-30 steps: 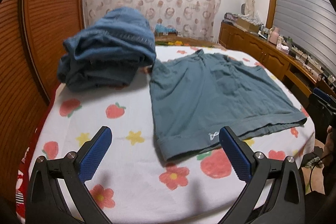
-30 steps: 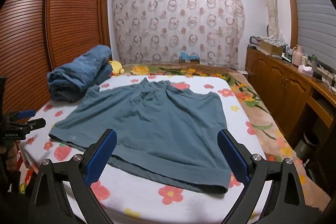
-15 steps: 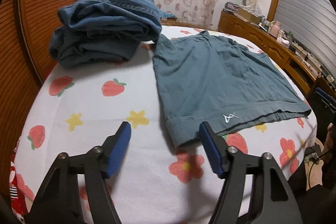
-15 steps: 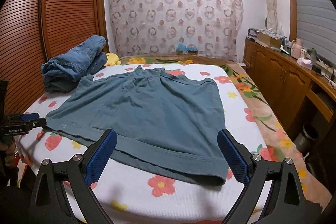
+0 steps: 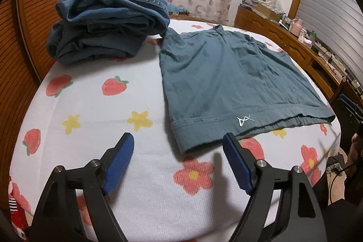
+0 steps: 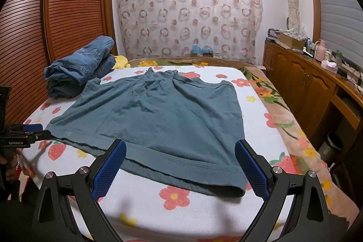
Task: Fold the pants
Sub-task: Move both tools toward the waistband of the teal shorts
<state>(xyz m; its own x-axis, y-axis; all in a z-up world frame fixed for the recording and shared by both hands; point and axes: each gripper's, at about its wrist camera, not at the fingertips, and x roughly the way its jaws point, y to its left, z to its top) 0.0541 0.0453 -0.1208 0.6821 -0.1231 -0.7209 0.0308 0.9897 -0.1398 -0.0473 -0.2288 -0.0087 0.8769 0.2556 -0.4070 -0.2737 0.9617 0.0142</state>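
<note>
The teal pants (image 6: pixel 158 119) are spread flat on the bed (image 5: pixel 90 110). The left gripper (image 5: pixel 178 162) and right gripper (image 6: pixel 180 165) are held open, empty, near the hem. Only the top layer may be pinched, leaving a skewed fold.

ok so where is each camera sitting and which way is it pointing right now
Left wrist: on the left tongs, low over the bed's near left corner, facing the shorts' hem corner and the jeans; both its fingers show, open.
Right wrist: on the right tongs, above the shorts' near hem, facing up the bed toward the curtain; its open fingers and the left tongs show.
Shared: shorts, jeans, bed, curtain.
</note>
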